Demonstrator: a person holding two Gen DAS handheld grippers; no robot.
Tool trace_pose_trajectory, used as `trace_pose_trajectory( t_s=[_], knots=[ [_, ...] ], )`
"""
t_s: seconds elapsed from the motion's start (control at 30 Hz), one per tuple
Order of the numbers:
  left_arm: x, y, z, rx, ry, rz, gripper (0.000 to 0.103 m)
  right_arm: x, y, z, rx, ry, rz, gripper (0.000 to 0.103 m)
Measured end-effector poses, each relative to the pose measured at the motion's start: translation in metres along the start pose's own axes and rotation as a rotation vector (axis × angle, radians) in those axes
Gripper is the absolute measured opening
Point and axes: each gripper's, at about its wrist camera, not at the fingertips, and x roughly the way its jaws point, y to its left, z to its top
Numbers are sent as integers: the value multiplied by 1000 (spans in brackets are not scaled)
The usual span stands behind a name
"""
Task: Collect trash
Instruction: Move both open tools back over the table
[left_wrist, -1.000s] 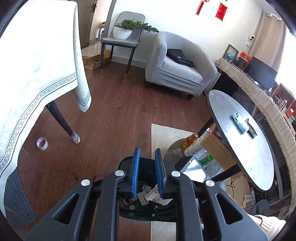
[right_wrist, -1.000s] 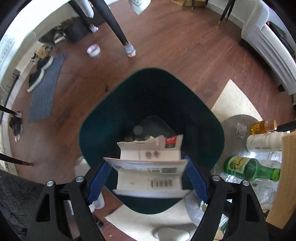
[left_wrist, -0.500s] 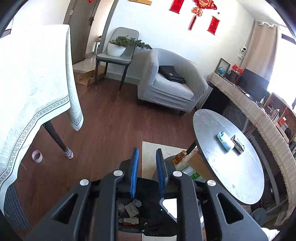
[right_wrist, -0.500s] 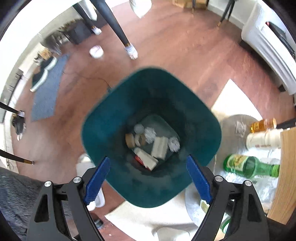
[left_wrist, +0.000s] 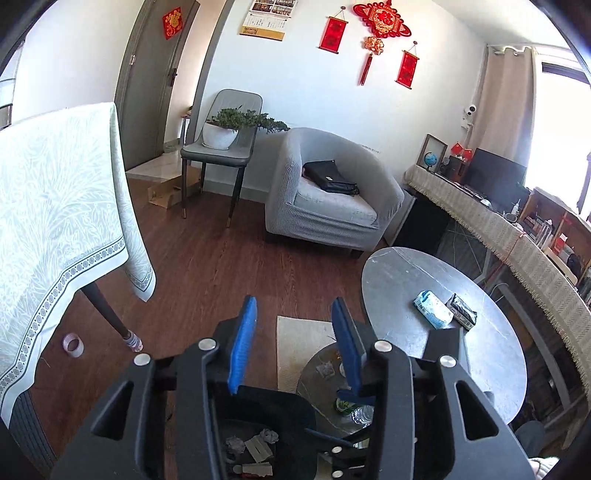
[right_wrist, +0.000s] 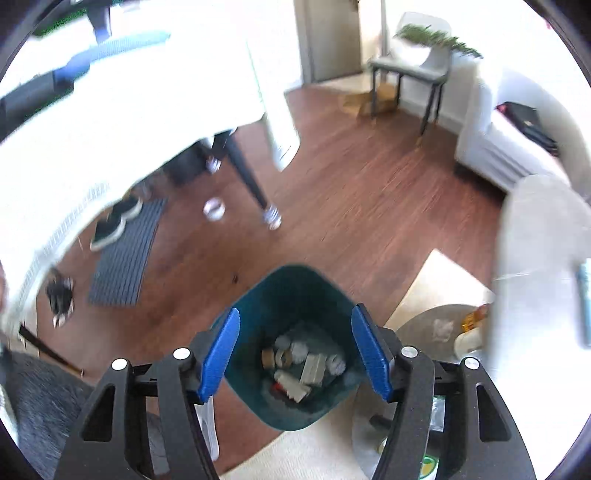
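The round grey surface (left_wrist: 406, 280) fills my left view out at three o'clock, a blue packet (left_wrist: 432, 314) and a dark packet (left_wrist: 461, 316) lying side by side on it. Below my right gripper (right_wrist: 295, 354) stands the teal bin (right_wrist: 291, 291) at six o'clock, the trash (right_wrist: 306, 363) of boxes and crumpled paper lying at its bottom. My right gripper's jaws have just been closing and hold nothing; my left gripper (left_wrist: 295, 343) has just been opening, parted and empty.

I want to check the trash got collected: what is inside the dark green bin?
Inside the bin lie crumpled paper balls, tape rolls and a torn white box. Anything underneath that pile is hidden.
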Motion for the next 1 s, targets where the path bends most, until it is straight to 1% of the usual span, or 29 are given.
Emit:
trace_pose_trajectory(
  t_s=[0.07, 0.17, 0.23, 0.4, 0.47, 0.57, 0.67, 0.77, 0.9, 1.0],
  knots=[
    [4, -9, -2, 15, -4, -12, 51, -22, -13, 1, 18, -49, -21, 64],
    [15, -24, -7, 50, 13, -22, 52, -51, -37, -2, 50, -106, -73, 64],
    [26, -37, -11, 69, 31, -38, 54, -66, -54, -6, 71, -128, -116, 64],
    [55, -68, -20, 92, 85, -68, 58, -92, -107, -23, 146, -153, -212, 64],
    [63, -81, -22, 93, 95, -93, 61, -101, -126, -34, 160, -162, -251, 64],
    [73, -104, -26, 119, 111, -118, 63, -115, -158, -51, 205, -172, -296, 64],
    [83, -126, -29, 141, 121, -144, 66, -125, -183, -65, 241, -177, -323, 64],
    [92, -143, -31, 159, 130, -152, 68, -133, -202, -75, 263, -179, -336, 64],
    [111, -158, -33, 177, 161, -158, 73, -135, -218, -81, 278, -171, -338, 64],
    [124, -171, -36, 206, 196, -158, 75, -134, -227, -84, 284, -156, -337, 71]
  ],
)
